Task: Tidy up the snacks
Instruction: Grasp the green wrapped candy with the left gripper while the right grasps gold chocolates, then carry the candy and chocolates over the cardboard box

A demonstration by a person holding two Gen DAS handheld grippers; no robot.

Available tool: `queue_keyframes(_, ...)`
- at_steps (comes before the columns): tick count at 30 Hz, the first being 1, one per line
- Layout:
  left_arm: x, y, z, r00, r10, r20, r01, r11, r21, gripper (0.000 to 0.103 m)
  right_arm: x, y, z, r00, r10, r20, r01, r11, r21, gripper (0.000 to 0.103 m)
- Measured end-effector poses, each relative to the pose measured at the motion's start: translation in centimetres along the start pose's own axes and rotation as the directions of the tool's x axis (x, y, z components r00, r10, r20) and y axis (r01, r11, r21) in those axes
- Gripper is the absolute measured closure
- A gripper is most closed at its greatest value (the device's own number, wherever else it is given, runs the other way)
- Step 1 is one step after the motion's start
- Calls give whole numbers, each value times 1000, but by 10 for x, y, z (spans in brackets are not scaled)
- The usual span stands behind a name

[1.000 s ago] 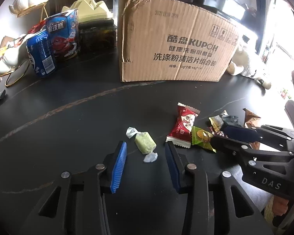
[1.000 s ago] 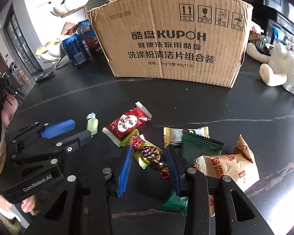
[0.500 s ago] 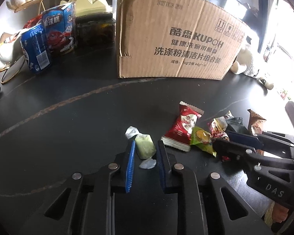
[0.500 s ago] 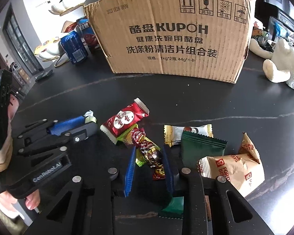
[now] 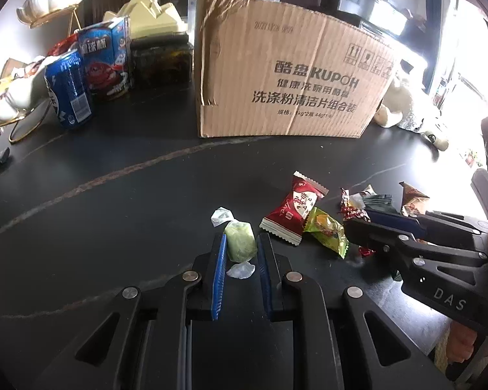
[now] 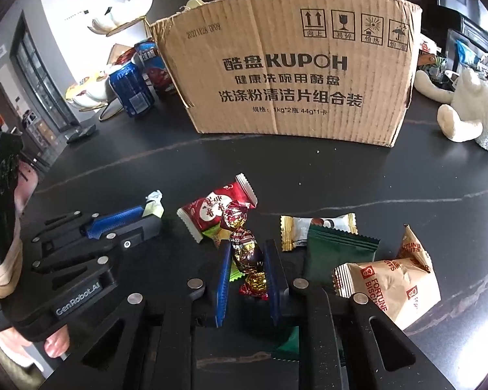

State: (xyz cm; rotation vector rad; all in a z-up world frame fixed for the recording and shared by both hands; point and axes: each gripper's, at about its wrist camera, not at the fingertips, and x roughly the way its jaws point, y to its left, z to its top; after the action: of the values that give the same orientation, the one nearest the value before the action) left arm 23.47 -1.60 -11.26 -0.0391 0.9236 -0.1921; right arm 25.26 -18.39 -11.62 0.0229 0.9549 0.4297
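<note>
Left wrist view: the left gripper [image 5: 240,250] is clamped on the pale green candy [image 5: 240,245], which lies on the dark tabletop [image 5: 114,201] in front of the cardboard box [image 5: 286,87], nearer the camera than the box's left corner. Right of that candy lie a red wrapper [image 5: 292,208] and a yellow-green packet [image 5: 327,230], both loose.

Right wrist view: the right gripper [image 6: 247,260] is closed around the foil-wrapped candy [image 6: 247,253], in front of the box's middle. Right of it, also before the box, sit a gold-edged bar [image 6: 315,227], a dark green sachet [image 6: 338,253] and fortune biscuit bags [image 6: 393,282].

Judging from this, the sorting has barely started: two sweets are gripped but not yet lifted, and every other snack lies loose. I would guess the box is the destination; its inside cannot be seen.
</note>
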Motion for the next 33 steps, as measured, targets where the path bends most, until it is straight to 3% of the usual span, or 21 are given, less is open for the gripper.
queue_keyframes(17,-50,-8,12,995,-4,101,4,1000,3,83,-36,13,10,995,17,98,-16,1000,-5,82)
queue_keyframes(33,-101,-24,52,971,-38,234,25,998,59,83,-95,17,41,972,-15,236,14,1000,6,82)
